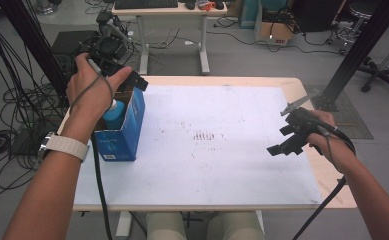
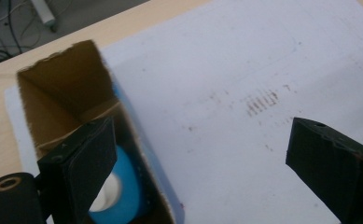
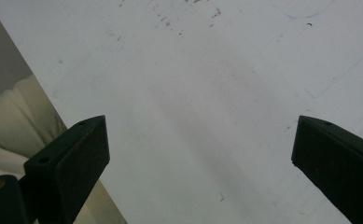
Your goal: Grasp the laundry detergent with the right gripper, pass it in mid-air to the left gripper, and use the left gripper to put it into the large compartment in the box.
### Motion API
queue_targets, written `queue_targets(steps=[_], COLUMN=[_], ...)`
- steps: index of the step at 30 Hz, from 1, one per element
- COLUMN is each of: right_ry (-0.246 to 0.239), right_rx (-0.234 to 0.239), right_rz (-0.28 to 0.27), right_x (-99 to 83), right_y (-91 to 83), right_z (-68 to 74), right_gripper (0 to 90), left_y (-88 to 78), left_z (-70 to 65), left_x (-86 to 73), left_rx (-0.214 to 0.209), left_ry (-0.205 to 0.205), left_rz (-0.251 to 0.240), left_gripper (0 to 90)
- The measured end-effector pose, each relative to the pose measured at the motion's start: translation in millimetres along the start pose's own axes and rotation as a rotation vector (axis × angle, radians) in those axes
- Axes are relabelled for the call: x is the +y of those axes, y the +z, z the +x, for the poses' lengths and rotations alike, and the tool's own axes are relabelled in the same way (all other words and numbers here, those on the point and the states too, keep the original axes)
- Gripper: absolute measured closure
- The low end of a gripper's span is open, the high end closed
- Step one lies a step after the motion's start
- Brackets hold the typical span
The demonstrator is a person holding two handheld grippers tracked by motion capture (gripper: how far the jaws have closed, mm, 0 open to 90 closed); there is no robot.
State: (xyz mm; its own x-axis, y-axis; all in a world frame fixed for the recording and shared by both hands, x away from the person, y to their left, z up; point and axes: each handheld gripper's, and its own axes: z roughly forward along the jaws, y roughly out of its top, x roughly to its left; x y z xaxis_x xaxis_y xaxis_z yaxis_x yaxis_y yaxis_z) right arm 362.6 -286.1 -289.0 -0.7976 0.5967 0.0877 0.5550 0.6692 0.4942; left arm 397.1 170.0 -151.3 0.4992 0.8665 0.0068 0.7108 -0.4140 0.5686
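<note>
One blue bottle (image 2: 123,196) already stands inside the blue box (image 1: 124,132) at the desk's (image 1: 222,150) left edge. My left tool (image 1: 132,80) hovers above it, jaws apart and empty. My right tool (image 1: 287,142) idles open, far right. Placement appears complete.

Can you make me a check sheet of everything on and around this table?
Surface: white sheet on a wooden table, with faint dark smudges.
Job's things: open blue box at the left edge, a blue roll standing inside it.
Clutter: nothing seen.
Tongs: left tongs open above the box, holding nothing; right tongs open over the bare sheet.
Cables: black leads trail from both tongs; more on the floor.
Surroundings: desk with a keyboard, cardboard box, stool.
</note>
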Motion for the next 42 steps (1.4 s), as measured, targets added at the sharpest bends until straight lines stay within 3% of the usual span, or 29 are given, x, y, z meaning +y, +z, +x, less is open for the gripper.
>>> queue_targets(steps=[6,7,16,21,28,42], right_ry=[0.016,-0.003,-0.001,-0.006,-0.015,-0.029], right_rx=[0.001,-0.001,0.001,0.004,0.008,0.013], right_rz=[0.003,-0.003,-0.002,-0.013,-0.011,-0.016], right_x=[0.0,0.1,0.1,0.6,0.9,-0.5], right_y=[-1.8,-1.6,-2.4,-3.1,-3.0,-7.3], right_z=[2.2,1.1,3.2,3.6,6.2,7.5], right_gripper=[4.0,4.0,4.0,3.9,4.0,4.0], left_y=[1.0,1.2,8.2,15.6,27.3,39.2], left_z=[-19.3,-21.5,-43.4,-58.9,-79.1,-103.9], left_x=[4.0,4.4,-0.7,-5.8,-13.6,-21.0], left_rx=[-0.046,-0.057,-0.112,-0.173,-0.237,-0.251], left_ry=[0.083,0.099,0.161,0.194,0.274,0.36], left_rz=[0.022,0.028,0.062,0.047,0.043,0.1], left_gripper=[9.0,9.0,8.8,8.7,8.7,8.9])
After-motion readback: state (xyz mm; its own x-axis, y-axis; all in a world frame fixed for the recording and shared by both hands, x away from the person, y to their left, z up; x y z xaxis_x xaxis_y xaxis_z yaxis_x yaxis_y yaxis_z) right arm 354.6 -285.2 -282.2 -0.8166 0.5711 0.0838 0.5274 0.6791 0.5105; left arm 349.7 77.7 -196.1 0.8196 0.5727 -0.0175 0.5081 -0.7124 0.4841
